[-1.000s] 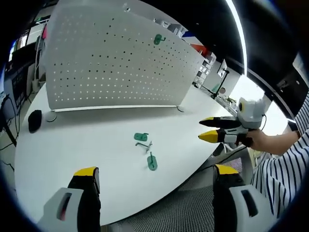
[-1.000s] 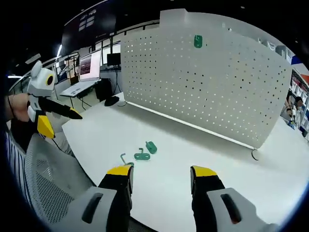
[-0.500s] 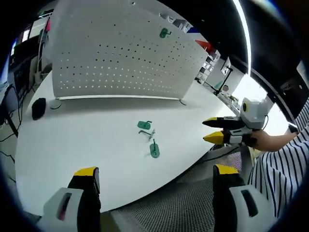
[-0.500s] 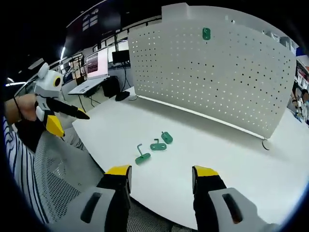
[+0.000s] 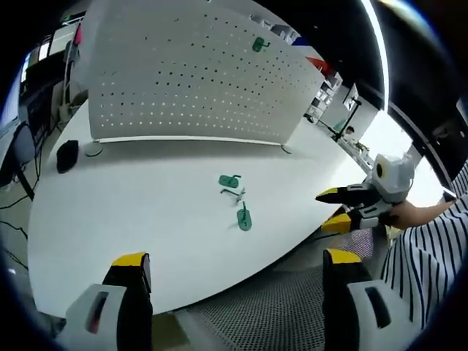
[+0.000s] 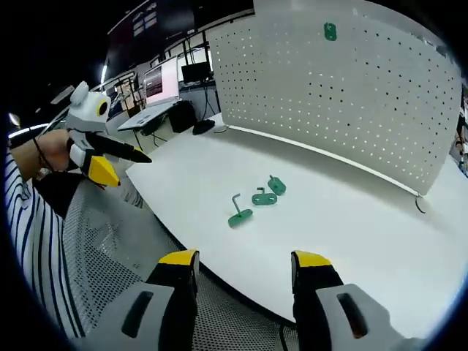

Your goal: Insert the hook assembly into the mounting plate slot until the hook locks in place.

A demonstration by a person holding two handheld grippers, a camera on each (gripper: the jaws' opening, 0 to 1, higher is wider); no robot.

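Retreat is the change: against the pictures from a second ago, both cameras sit farther back from the white table (image 5: 110, 219), whose curved near edge now crosses both views with grey mesh flooring under it. The green pieces look unmoved, so I judge nothing of the task is begun and the approach is yet to come

Taking the pegboard (image 5: 183, 80) as landmark and reading the left gripper view left to right: a small dark object (image 5: 66, 155) lies at its left foot; out in front of its middle lie a green mounting plate (image 5: 229, 180), a thin grey metal hook (image 5: 234, 193) just beside it, and another green plate (image 5: 244, 218) nearer the table edge; high on the board's right hangs one more green plate (image 5: 259, 44). The board is matt white sheet punched with regular holes, standing upright; the plates look like smooth moulded plastic

The left gripper (image 5: 238, 267) has its yellow-tipped jaws spread wide with nothing between them. Off the table edge, the right gripper (image 5: 338, 210) is empty; in its own view the jaws likewise stand wide apart
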